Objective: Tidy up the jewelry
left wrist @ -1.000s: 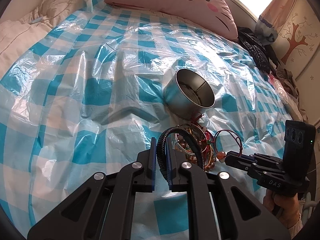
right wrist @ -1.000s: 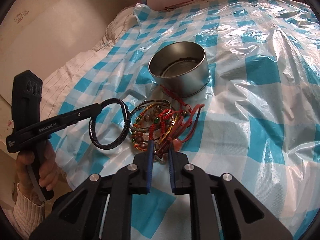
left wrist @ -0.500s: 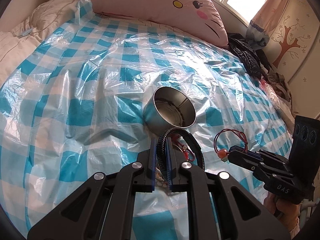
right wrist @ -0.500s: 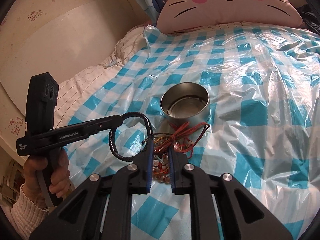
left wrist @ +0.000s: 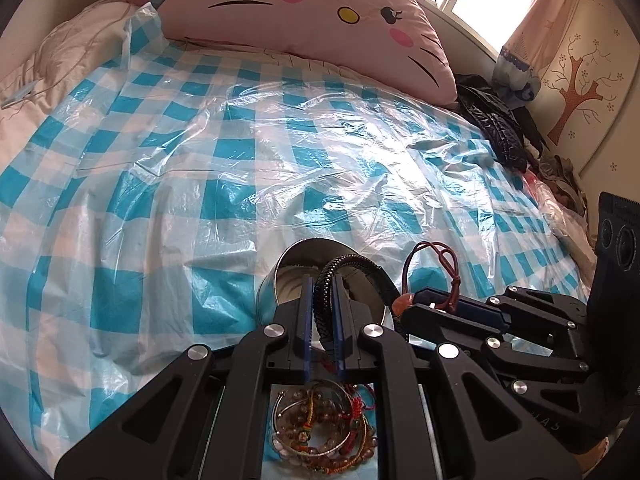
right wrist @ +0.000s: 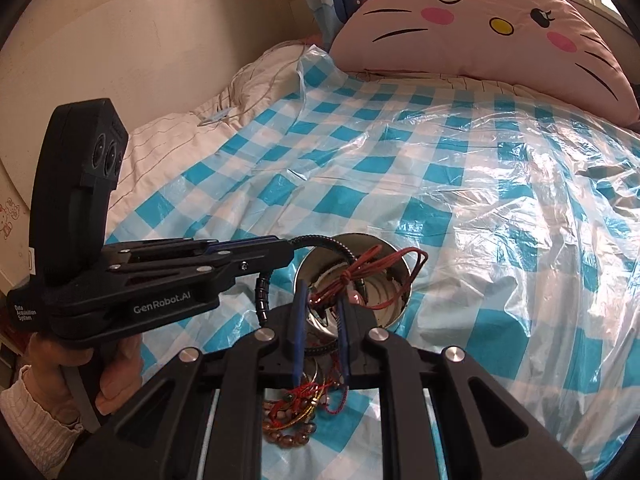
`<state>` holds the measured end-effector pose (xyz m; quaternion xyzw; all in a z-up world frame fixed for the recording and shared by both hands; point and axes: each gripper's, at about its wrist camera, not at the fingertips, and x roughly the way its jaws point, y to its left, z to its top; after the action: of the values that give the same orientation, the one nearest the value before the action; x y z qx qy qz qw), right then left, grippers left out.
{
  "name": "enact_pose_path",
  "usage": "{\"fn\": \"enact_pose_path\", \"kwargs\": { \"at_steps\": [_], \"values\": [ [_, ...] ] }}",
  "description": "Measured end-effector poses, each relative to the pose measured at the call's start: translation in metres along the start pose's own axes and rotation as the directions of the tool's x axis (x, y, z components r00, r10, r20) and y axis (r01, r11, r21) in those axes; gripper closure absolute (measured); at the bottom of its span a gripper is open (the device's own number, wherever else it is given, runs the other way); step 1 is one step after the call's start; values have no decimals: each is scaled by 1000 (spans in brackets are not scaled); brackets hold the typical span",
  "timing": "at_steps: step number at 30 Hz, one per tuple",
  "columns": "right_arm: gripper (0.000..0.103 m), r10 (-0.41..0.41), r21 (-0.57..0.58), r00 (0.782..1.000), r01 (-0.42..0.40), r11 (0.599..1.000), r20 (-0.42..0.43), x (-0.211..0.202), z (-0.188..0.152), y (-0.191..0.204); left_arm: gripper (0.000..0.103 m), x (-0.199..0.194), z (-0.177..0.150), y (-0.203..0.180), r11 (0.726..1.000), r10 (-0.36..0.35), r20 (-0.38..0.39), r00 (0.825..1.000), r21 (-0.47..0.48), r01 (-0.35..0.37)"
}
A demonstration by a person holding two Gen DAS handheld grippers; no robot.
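Observation:
My left gripper is shut on a black braided bracelet, whose loop hangs over the open round metal tin. My right gripper is shut on a red cord bracelet with a small bead, also held above the tin. In the left wrist view the right gripper sits just right of the tin, the red cord looping up from it. The right wrist view shows the left gripper coming in from the left. A pile of bead and cord bracelets lies on the sheet below both grippers.
A blue-and-white checked plastic sheet covers the bed. A pink cat-face pillow lies at the far end, dark clothes at the right edge and a beige quilt on the left. A hand in a white knit sleeve holds the left gripper.
Both grippers lifted away from the pile and moved forward over the tin, each carrying its bracelet. The pile now shows below and behind the fingers.

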<state>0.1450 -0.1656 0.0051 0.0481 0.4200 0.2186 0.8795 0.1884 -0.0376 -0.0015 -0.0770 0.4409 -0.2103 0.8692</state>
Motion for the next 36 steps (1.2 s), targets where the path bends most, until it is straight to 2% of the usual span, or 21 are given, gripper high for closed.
{"fn": "enact_pose_path", "kwargs": {
  "at_steps": [6,9,11,12,13,18,22,29,36],
  "values": [
    [88,-7,-61,997,3,998,-74,37,18,-6,94,36,7,9,999,25,-32,999,-42,-27],
    [87,10,-79,986,-23,997,-168,62,19,-8,90,34,7,18,997,56,-19,998,-55,-57],
    [59,17,-93,977,-37,995,-215,75,18,-6,84,28,6,22,996,79,-5,997,-52,-79],
    [39,1,-106,978,-24,994,-210,77,16,-4,81,24,6,24,995,84,4,996,-54,-84],
    [37,-11,-112,979,-13,994,-204,77,16,-3,77,19,5,27,995,85,10,996,-58,-84],
    [37,4,-52,988,-12,999,-156,54,5,-4,69,-1,-7,33,993,102,26,994,-68,-100],
    [37,-16,-9,993,15,1000,-121,33,-13,-4,57,-18,-26,33,991,125,29,992,-59,-123],
    [37,-17,137,999,22,990,-40,-6,-51,-9,55,-33,-56,22,988,153,4,988,-23,-152],
    [37,-42,177,999,45,983,-17,-24,-79,5,51,-45,-73,7,980,195,1,981,33,-195]
  ]
}}
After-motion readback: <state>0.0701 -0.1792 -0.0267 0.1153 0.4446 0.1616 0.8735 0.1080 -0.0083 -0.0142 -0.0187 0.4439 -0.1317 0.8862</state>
